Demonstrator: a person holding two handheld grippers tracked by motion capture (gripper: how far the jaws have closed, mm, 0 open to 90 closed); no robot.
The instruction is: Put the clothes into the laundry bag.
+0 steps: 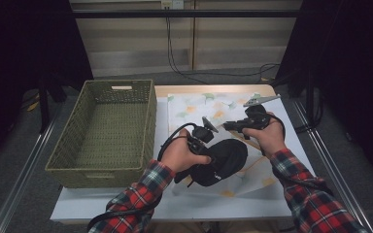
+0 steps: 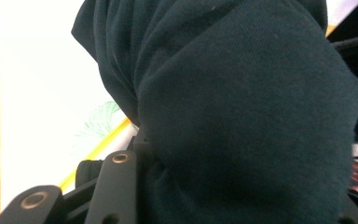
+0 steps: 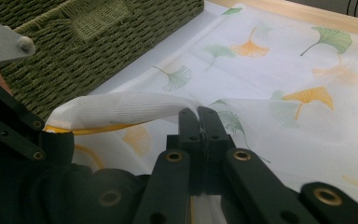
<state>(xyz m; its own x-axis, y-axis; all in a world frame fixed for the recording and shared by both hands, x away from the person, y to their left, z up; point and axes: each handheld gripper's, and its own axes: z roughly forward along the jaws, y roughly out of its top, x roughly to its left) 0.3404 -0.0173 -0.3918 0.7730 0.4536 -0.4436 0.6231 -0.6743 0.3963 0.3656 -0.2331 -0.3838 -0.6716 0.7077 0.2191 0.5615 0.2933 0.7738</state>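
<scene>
My left gripper (image 1: pixel 205 138) jaws are buried under the dark garment (image 1: pixel 222 162), so in the high view I can't tell where the tips sit. In the left gripper view the garment (image 2: pixel 242 116) blocks almost everything and runs off the top and bottom edges; one jaw is hidden behind it. My right gripper (image 3: pixel 198 116) jaws cover the pinched fold of the ginkgo-print cloth (image 3: pixel 279 79). The wicker basket (image 3: pixel 98 42) is cut off at the top edge. My sleeves (image 1: pixel 141 194) leave the bottom edge.
</scene>
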